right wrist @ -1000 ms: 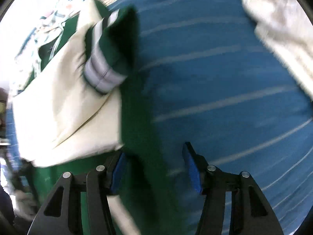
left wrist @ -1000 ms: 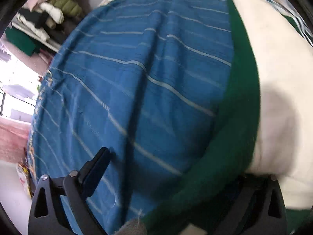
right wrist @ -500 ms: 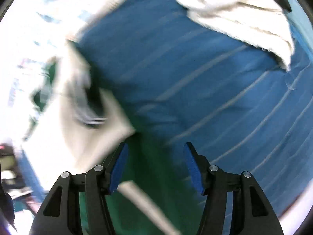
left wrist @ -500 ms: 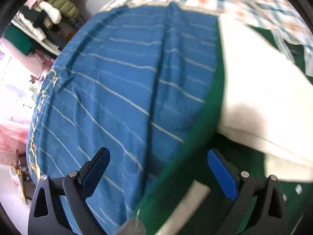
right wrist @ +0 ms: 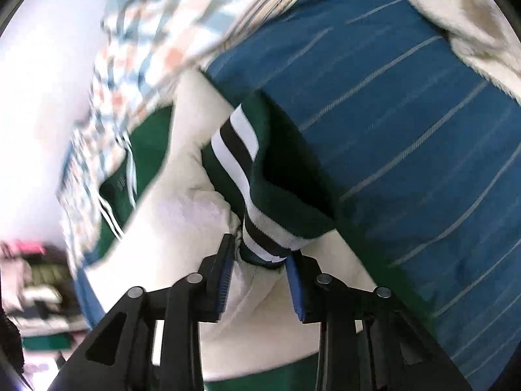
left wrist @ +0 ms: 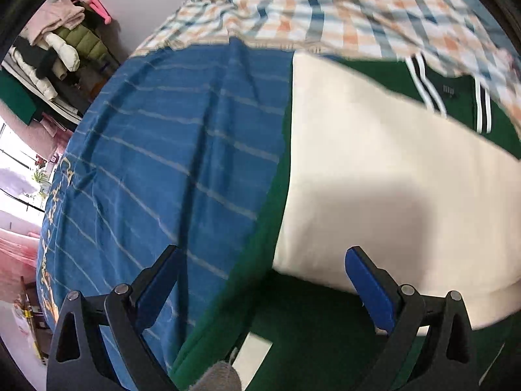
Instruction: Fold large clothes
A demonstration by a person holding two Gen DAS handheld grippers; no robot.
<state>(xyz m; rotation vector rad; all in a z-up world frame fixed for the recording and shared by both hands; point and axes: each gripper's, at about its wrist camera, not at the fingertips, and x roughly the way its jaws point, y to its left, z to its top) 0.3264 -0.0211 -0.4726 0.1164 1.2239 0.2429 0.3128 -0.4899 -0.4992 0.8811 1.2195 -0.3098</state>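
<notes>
Here the right hand-held gripper (right wrist: 257, 268) clamped the jacket's striped cuff (right wrist: 260, 244), partly hidden; the left hand-held gripper (left wrist: 260, 288) gaped over the blurred jacket (left wrist: 374, 179).

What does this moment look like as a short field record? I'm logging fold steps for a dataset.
surface: blue bedspread with thin pale stripes
garment: green and cream jacket lying on the bedspread
cuff: green ribbed cuff with black and white bands, folded over the cream sleeve
left gripper: open, above the jacket's green edge, holding nothing
right gripper: shut on the cuff's end
other cloth: orange and blue checked fabric past the jacket; cream fleecy cloth at the far edge
</notes>
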